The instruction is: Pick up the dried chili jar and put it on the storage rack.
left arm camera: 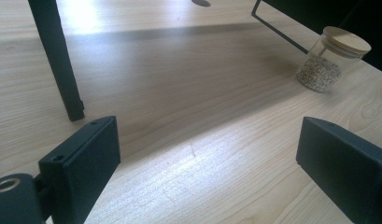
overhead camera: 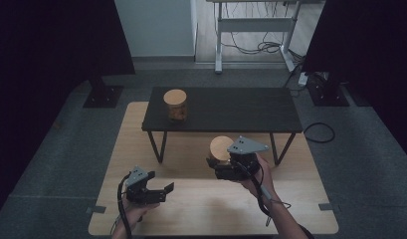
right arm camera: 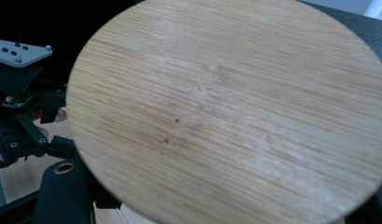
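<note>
Two lidded jars: the right gripper (overhead camera: 222, 167) clamps one jar (overhead camera: 220, 148); left gripper (overhead camera: 158, 191) jaws apart.

The wooden lid (right arm camera: 226, 112) hides the jar's glass body below it and the right claw's (overhead camera: 222, 167) grip on it.

You have a pale wooden tabletop (overhead camera: 206, 206) before you, with a low black bench (overhead camera: 251, 112) standing on it; a wooden-lidded glass jar (overhead camera: 175, 104) sits at the bench's left end.
</note>
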`<control>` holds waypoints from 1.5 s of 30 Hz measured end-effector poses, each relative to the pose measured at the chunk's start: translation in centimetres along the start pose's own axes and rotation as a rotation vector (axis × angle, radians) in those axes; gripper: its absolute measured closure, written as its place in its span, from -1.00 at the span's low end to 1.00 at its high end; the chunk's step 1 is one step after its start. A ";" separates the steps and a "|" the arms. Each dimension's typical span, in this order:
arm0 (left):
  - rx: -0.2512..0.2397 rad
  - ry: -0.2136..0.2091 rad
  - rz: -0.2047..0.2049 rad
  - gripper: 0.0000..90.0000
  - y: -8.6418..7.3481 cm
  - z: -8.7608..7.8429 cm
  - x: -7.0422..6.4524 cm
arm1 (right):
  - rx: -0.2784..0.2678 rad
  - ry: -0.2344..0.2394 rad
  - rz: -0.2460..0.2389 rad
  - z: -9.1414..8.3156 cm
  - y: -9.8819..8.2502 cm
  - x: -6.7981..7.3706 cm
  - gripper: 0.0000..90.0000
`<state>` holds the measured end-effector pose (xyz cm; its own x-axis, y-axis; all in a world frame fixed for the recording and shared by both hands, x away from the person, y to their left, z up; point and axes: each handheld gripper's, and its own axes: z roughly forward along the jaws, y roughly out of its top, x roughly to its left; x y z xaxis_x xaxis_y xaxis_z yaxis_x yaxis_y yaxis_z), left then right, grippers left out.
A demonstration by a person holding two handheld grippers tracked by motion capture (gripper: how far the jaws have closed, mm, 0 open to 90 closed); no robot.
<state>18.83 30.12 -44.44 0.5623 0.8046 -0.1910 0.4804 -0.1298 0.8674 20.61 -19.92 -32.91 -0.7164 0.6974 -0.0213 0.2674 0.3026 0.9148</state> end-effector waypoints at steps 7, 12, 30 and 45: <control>0.000 0.002 -0.005 -0.86 0.0 -0.1 0.0 | -0.008 -0.008 0.008 0.2 0.3 -0.4 -0.45; 0.003 -0.005 -0.004 -0.86 0.1 0.0 0.1 | -0.009 -0.010 0.004 0.4 0.7 -0.6 -0.45; 0.009 -0.007 0.002 -0.86 0.2 0.0 0.0 | -0.011 -0.030 0.004 1.2 1.9 -1.4 -0.45; 0.022 -0.007 0.005 -0.86 0.2 0.4 -0.1 | -0.002 -0.050 -0.008 1.6 3.1 -2.0 -0.45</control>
<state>19.10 29.81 -44.43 0.5692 0.8000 -0.1900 0.4922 -0.1464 0.8581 23.84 -19.34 -30.71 -0.6852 0.7267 -0.0491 0.2603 0.3073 0.9153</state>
